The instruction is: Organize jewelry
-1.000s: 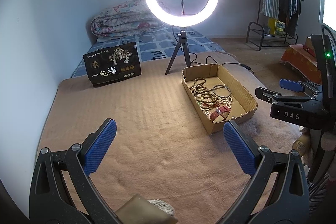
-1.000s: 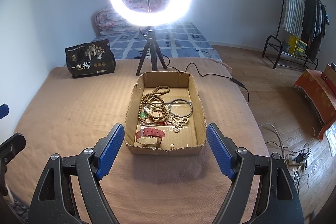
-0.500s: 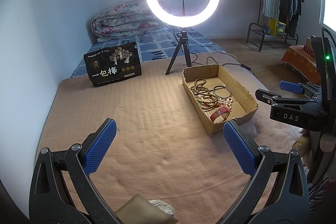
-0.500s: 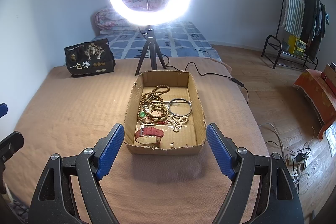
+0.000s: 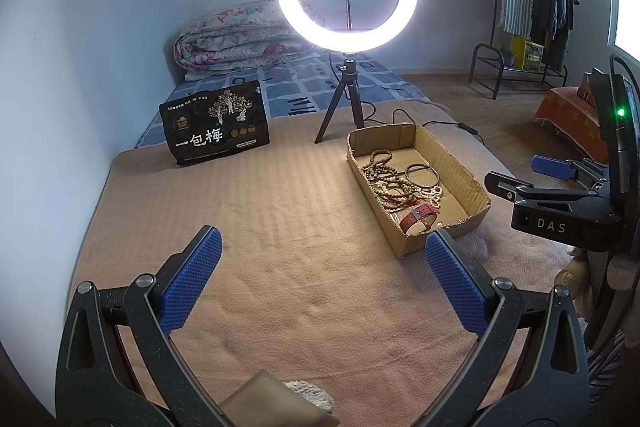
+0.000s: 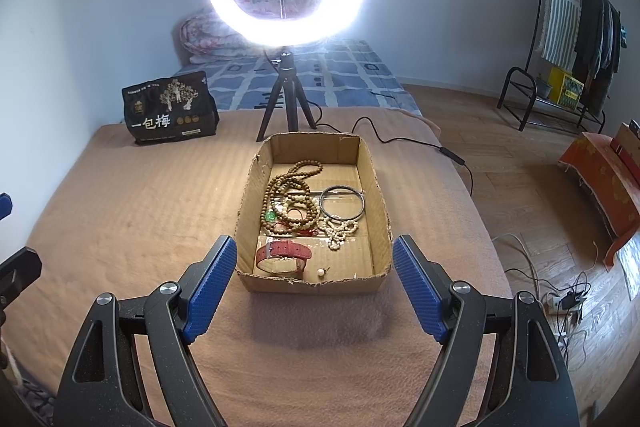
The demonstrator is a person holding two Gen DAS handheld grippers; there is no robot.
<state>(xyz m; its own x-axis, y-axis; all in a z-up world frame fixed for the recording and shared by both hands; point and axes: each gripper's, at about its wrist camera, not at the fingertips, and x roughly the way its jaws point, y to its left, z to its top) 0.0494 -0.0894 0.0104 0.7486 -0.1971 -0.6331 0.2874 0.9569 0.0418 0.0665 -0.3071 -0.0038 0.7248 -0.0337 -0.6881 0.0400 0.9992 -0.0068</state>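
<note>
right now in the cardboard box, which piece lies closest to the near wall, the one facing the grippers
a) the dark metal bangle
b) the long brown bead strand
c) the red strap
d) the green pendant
c: the red strap lies at the near end of the cardboard box, while the dark metal bangle, the long brown bead strand and the green pendant all sit farther back.

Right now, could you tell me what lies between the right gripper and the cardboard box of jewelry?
Only bare tan blanket: in the right wrist view nothing sits between the open right gripper and the cardboard box.
</note>
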